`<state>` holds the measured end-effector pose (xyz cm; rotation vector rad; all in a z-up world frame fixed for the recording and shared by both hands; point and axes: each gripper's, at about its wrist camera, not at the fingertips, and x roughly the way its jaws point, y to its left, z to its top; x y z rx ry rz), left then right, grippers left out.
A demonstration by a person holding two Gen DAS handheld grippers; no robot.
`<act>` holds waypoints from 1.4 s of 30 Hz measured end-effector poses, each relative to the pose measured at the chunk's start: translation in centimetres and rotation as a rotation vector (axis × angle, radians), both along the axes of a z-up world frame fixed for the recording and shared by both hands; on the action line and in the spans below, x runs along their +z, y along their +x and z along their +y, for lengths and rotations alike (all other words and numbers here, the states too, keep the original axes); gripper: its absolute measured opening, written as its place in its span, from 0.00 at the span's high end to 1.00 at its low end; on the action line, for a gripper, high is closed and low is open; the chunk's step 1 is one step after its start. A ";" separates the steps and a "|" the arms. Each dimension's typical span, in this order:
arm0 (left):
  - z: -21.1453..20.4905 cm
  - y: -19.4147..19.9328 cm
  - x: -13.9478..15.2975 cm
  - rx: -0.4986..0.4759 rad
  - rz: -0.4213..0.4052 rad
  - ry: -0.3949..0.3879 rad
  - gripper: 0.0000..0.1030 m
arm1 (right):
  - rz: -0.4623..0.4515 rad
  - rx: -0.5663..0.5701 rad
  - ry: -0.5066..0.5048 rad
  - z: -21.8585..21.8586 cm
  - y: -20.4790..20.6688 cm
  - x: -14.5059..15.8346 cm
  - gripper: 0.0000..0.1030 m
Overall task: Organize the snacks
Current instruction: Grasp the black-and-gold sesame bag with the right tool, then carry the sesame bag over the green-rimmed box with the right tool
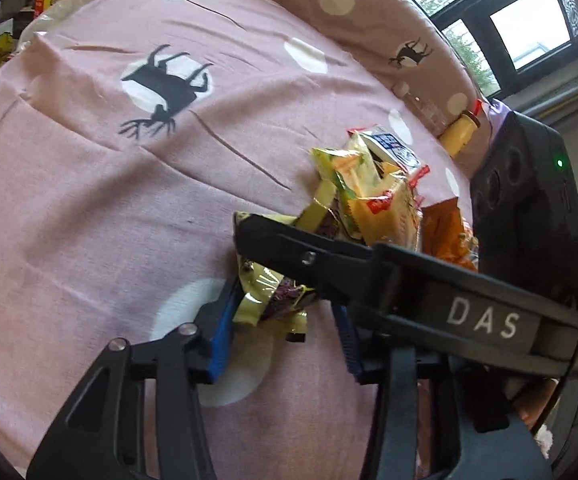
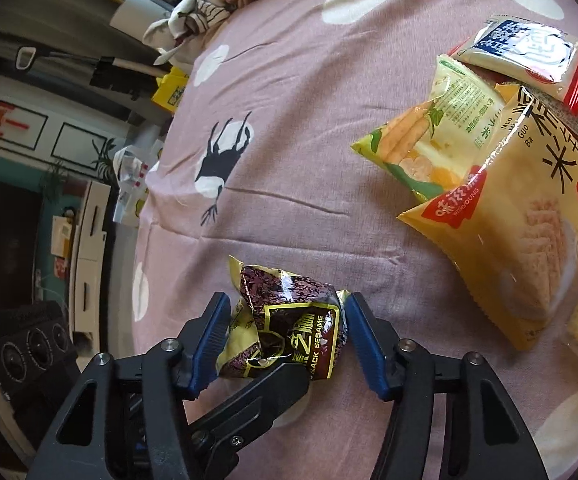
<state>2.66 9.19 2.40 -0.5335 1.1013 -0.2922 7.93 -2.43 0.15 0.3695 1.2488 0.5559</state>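
Step in hand: lifting one packet out of the scatter on the bed.

- Black sesame packet [image 2: 289,320] lies on the pink bed sheet [image 2: 309,120], well apart from the main snack pile. It is crumpled, its foil bunched.
- Right claw [image 2: 287,300] is clamped on it, with blue pads pressed into both side edges.
- Left claw [image 1: 285,304] straddles the same packet from the other side. The near pad looks to be touching and the far pad apart, so I read it as not gripping, though the right claw's arm hides part of that view.
- The two claws cross. One left finger [image 2: 265,384] lies right under my right-wrist view, against the packet's lower edge.

How I'd do it well:
- Let one claw carry. The right has the firmer hold, so I'd keep the left loose and clear before lifting; otherwise the fingers may foul each other or tear the foil.
- The grip is on the edges only and the foil is slippery, so I'd lift slowly and straight up. If it sags, I'd set it down and re-grip deeper.

Around:
- Yellow rice-cracker bag [image 2: 521,216], green-and-yellow packet [image 2: 429,136] and white-and-blue packet [image 2: 529,48] overlap in a heap up and to the right in the right wrist view.
- Orange packet [image 1: 445,232] sits just beside the crossing arm.
- A yellow bottle [image 1: 459,132] rests against the spotted pillow [image 1: 369,20].
- No tray or box for the sorted snacks is in view, so I cannot tell where the packet belongs.

In the way: mainly my own crossed claws. The sheet beside the packet is free of snacks.
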 end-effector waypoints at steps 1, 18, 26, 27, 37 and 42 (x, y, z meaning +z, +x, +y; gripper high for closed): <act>-0.2 -0.2 0.2 -0.003 -0.006 0.013 0.58 | -0.008 0.003 -0.005 0.0 -0.1 0.1 0.41; -5.2 -4.2 4.8 -0.162 -0.281 0.047 0.65 | -0.217 -0.065 -0.050 -3.6 -5.5 5.1 0.41; -9.1 -6.4 6.2 -0.271 -0.382 0.041 0.65 | -0.319 -0.174 -0.067 -7.6 -9.2 7.1 0.41; -9.6 -6.6 6.3 -0.282 -0.394 0.038 0.65 | -0.328 -0.189 -0.067 -8.1 -9.7 7.3 0.41; -13.0 -8.4 8.3 -0.329 -0.473 0.025 0.65 | -0.406 -0.239 -0.098 -11.3 -12.6 9.7 0.41; -15.5 -8.7 9.7 -0.358 -0.499 0.040 0.65 | -0.434 -0.272 -0.079 -13.8 -13.3 10.9 0.41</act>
